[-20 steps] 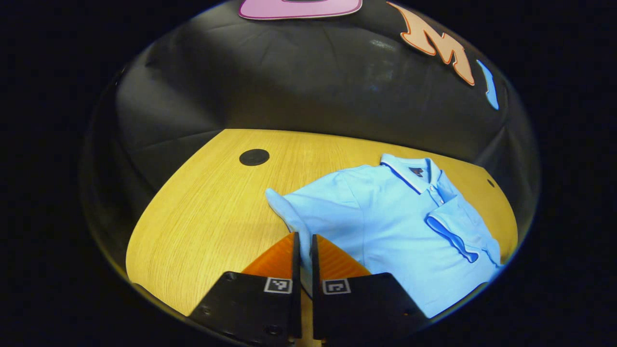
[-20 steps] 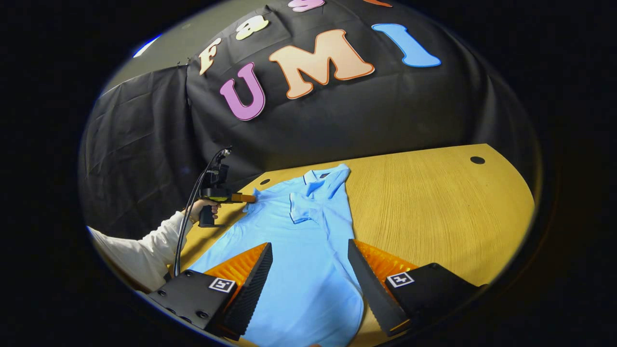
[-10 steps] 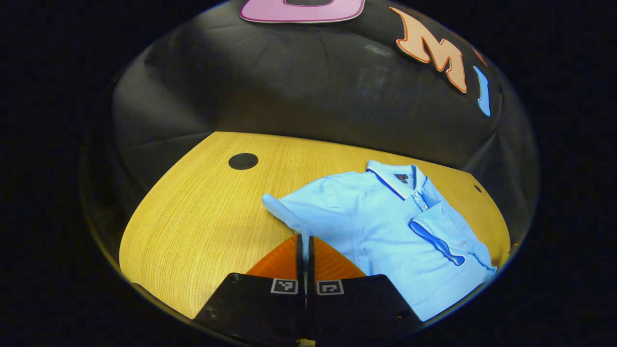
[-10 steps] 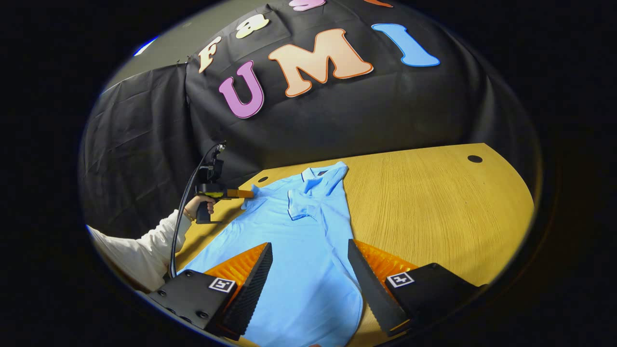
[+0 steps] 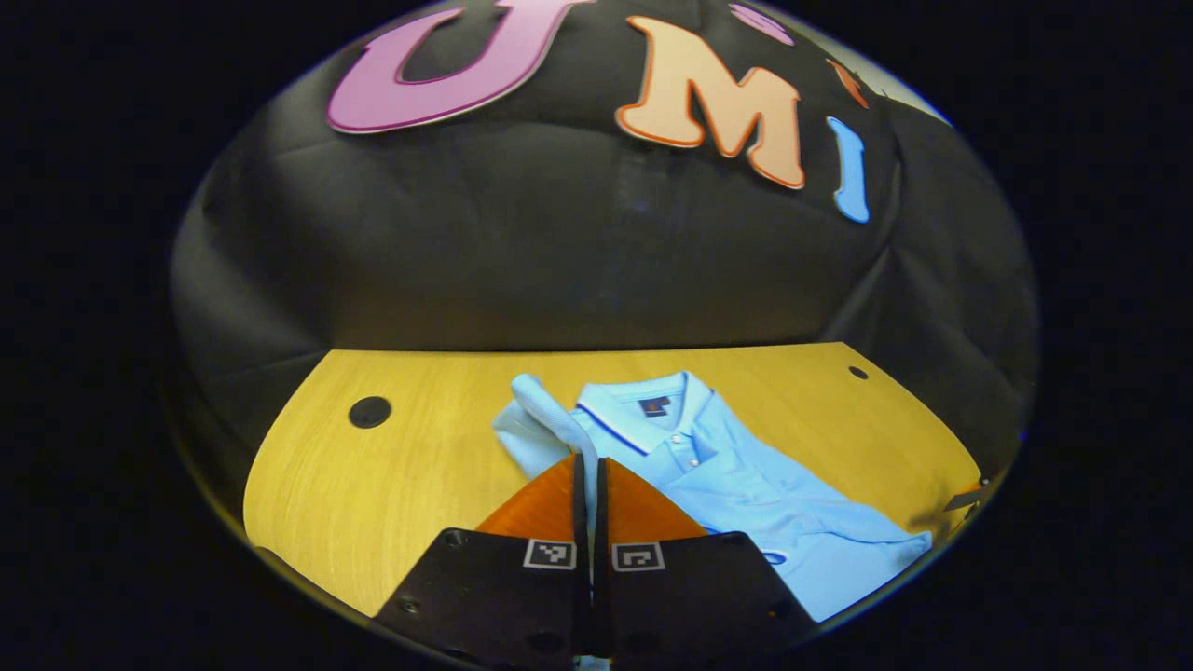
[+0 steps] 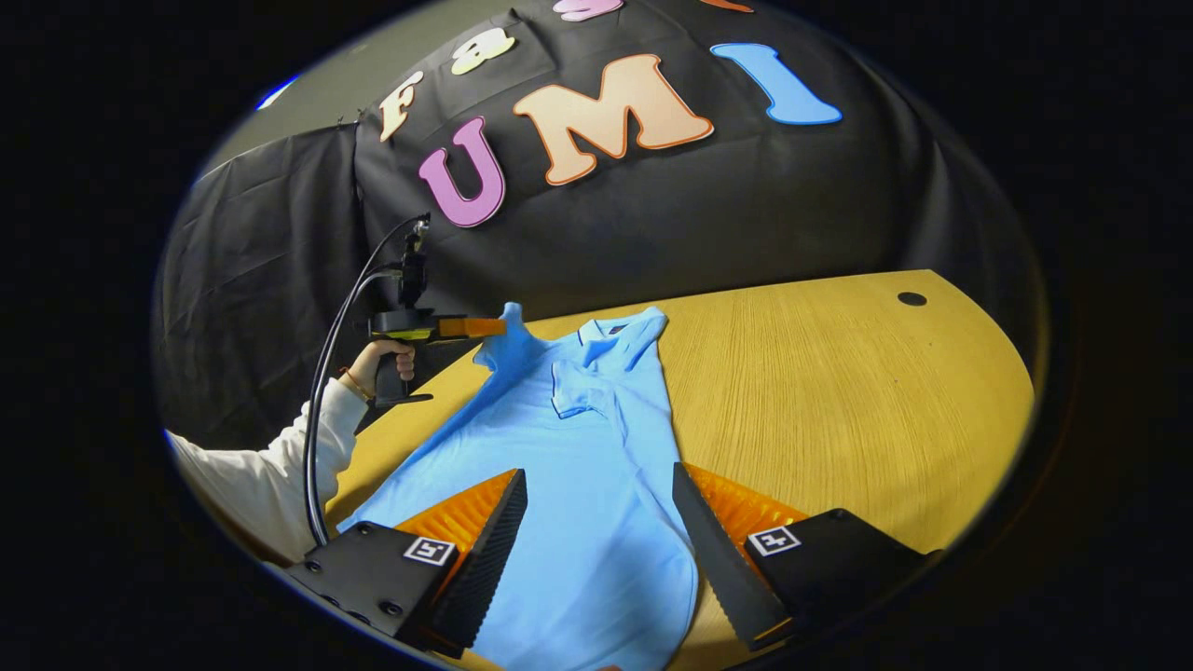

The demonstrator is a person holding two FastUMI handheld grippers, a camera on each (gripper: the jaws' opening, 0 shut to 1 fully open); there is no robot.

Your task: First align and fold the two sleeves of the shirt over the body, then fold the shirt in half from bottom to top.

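One sleeve (image 5: 550, 415) pinched by left gripper (image 5: 589, 466), lifted off table (image 5: 419, 485)

The left gripper (image 6: 501, 327) is a black pistol-grip handle with a yellow band, a black cable looping from its top; the hand (image 6: 380, 357) holding it wears a white sleeve (image 6: 266, 475). Each gripper's black finger mounts carry small square black-and-white markers (image 5: 550, 554) and screws

Shirt (image 6: 596, 485) hem cut off by bottom edge.
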